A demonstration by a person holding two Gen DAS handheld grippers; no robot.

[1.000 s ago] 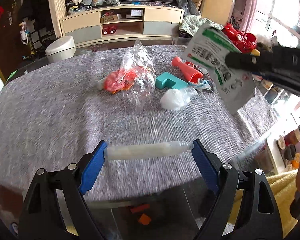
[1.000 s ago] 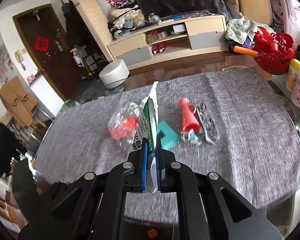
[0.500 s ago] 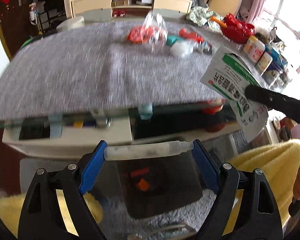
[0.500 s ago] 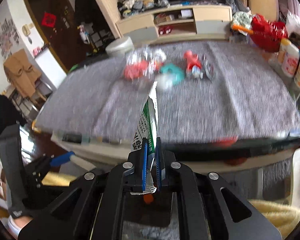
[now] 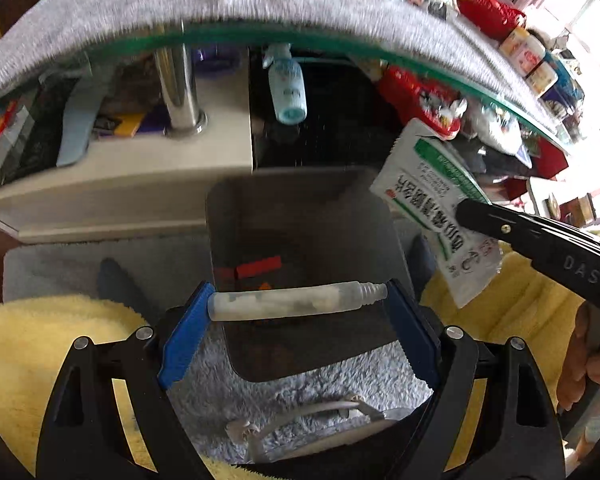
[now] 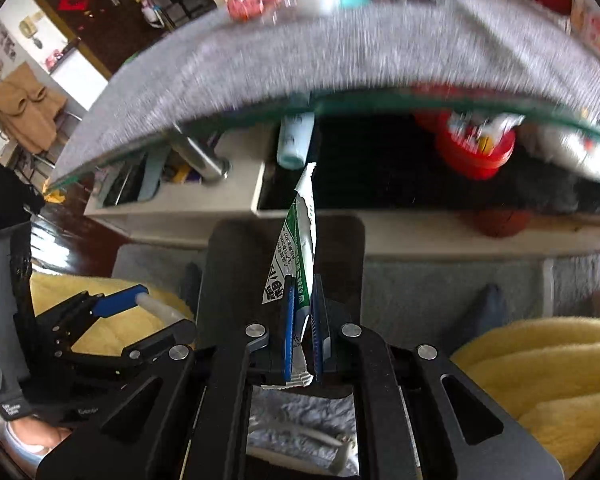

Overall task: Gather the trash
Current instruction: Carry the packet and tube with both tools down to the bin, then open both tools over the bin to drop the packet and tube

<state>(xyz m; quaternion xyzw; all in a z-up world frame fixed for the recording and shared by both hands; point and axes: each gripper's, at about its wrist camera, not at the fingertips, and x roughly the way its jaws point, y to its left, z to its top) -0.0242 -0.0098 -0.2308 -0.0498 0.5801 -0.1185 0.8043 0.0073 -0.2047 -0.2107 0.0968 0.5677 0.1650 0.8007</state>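
Over the dark bin (image 5: 300, 216), the left gripper (image 5: 298, 306) is pinching a whitish tube (image 5: 296, 304) end to end across wide-spread jaws — right gripper (image 6: 302, 320) is clamping a green-and-white packet (image 6: 298, 252), pads pressed together, above the same bin beside the glass table (image 5: 260, 40).

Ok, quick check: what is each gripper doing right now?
Left gripper: closed on a whitish tube, held end to end.
Right gripper: shut on a green and white packet.

White-green packet (image 5: 436, 216); translucent whitish tube (image 5: 296, 305); grey bin (image 5: 300, 208).
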